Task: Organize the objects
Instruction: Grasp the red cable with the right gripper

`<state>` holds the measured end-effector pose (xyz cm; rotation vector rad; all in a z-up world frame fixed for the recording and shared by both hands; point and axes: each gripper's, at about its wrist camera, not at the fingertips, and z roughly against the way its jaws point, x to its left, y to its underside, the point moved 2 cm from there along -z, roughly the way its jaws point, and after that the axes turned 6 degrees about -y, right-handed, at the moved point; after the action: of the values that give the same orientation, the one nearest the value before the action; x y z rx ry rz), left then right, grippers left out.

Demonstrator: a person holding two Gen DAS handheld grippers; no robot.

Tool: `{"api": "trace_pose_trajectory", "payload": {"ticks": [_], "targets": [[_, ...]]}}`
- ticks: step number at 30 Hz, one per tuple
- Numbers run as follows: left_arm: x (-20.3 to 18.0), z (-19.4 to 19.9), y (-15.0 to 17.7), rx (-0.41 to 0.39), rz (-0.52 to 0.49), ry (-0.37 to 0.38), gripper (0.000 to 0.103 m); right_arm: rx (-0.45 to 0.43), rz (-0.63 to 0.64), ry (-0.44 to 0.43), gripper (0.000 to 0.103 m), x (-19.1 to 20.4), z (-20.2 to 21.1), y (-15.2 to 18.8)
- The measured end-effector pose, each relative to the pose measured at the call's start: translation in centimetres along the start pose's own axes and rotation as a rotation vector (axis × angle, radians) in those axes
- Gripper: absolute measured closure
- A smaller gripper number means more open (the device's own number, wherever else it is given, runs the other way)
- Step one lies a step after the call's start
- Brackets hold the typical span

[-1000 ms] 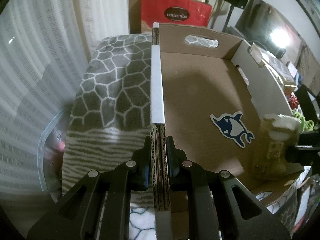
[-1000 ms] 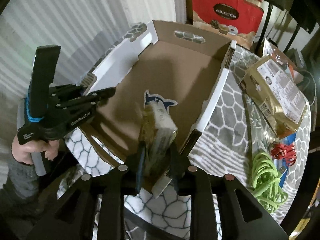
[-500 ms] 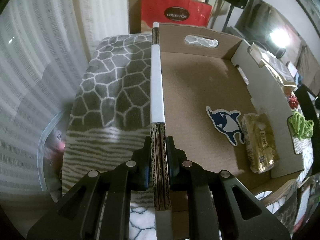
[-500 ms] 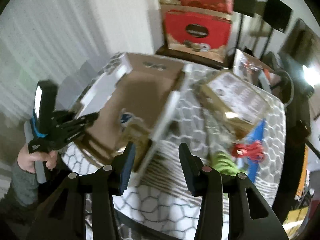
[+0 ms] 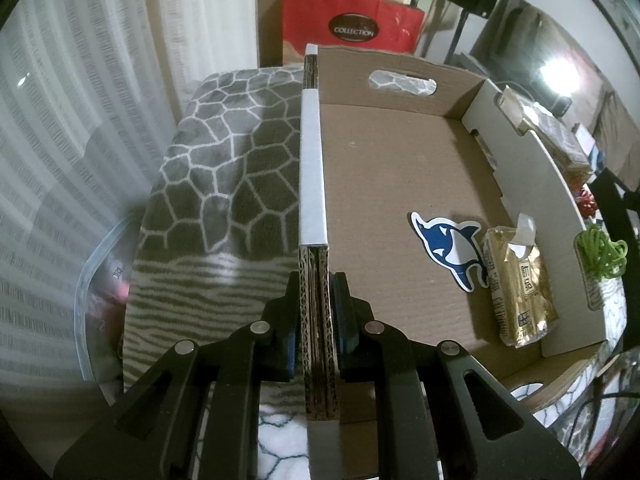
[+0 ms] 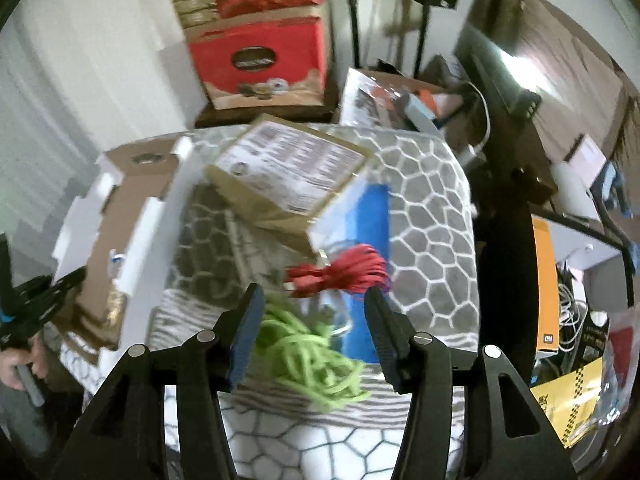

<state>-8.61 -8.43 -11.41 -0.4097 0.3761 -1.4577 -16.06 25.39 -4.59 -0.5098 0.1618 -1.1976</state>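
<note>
Left tongs (image 5: 318,304): pinching the near side wall of the cardboard box (image 5: 400,200), pads pressed against both faces of the corrugated edge
Right tongs (image 6: 312,320): spread, jaws just been opening, nothing gripped; they hang above the green cord bundle (image 6: 308,354) with no pad touching it
Cardboard box: open tray on the table (image 6: 432,216), which is covered in a grey honeycomb-patterned cloth; a dolphin sticker (image 5: 448,248) lies on its floor
Gold packet (image 5: 518,284): lying flat inside the box, against the far side wall, just beside the sticker
Green cord bundle: on the table outside the box, near its white outer wall
Red cord bundle (image 6: 344,274): on the table just beyond the green one, over a blue sheet (image 6: 370,240)
Large tan package (image 6: 288,176): on the table beside the box, label up
Person's hand (image 6: 18,364): at the left edge of the right wrist view, gripping the other tool's handle
</note>
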Motion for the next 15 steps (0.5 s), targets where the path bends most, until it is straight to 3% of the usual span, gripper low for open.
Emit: {"api": "trace_pose_trajectory", "payload": {"ticks": [10, 15], "targets": [[0.1, -0.1, -0.1, 0.005, 0.001, 0.005, 0.091, 0.016, -0.148, 0.054, 0.040, -4.8, -4.5, -0.6], [0.2, -0.1, -0.1, 0.005, 0.002, 0.004, 0.091, 0.015, -0.242, -0.032, 0.040, -6.3, -5.3, -0.4]]}}
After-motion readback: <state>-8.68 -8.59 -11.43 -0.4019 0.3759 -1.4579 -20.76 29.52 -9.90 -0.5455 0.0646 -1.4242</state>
